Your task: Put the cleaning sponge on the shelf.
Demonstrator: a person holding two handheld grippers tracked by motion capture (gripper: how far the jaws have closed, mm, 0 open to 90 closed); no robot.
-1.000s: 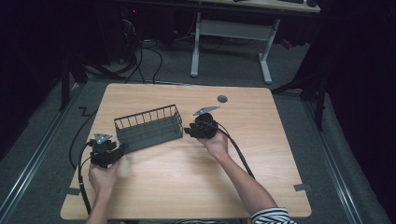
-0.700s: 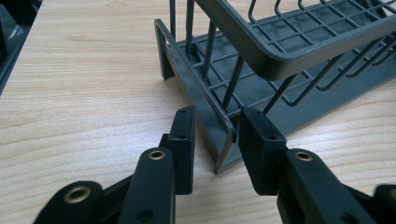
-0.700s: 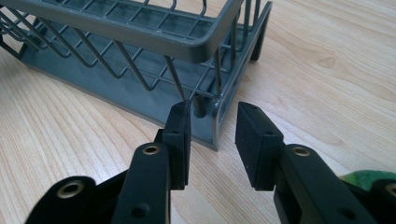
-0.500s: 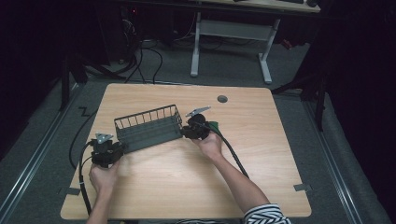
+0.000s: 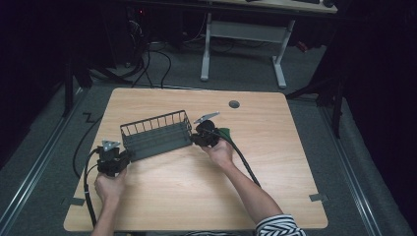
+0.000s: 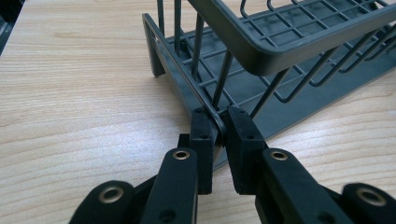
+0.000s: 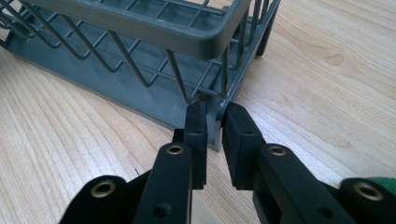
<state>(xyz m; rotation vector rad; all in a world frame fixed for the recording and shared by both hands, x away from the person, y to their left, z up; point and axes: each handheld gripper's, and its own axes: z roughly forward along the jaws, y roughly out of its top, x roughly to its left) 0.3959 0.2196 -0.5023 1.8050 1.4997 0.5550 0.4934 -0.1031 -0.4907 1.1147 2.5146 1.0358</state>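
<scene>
Sleeve: a striped cuff (image 5: 275,227) at the bottom edge of the high view, cut off by the frame.
Left hand: (image 5: 109,187) near the tabletop's front left, gripping the left gripper; its forearm runs off the bottom edge.
Left gripper: (image 5: 123,158) at the basket's near left corner; the jaws have just been closing and now pinch the lower edge bar of the basket there, as the left gripper view shows (image 6: 219,135).
Right hand: (image 5: 220,152) nearer the middle, behind the right gripper.
Right gripper: (image 5: 195,139) at the basket's right end; its jaws have just been closing too and now clamp the bottom corner of the end wall (image 7: 214,128). A green patch at the lower right corner of the right gripper view is cut off and hard to identify.
Basket: a dark grey wire basket (image 5: 156,135) standing on the tabletop, left of centre, held at both ends; whether its feet all touch the wood cannot be told.
Tabletop: light wood (image 5: 275,147), with a round hole (image 5: 234,104) near the far edge.
Beyond: dark floor, cables and a white table frame (image 5: 243,34), dim and partly cut off.
</scene>
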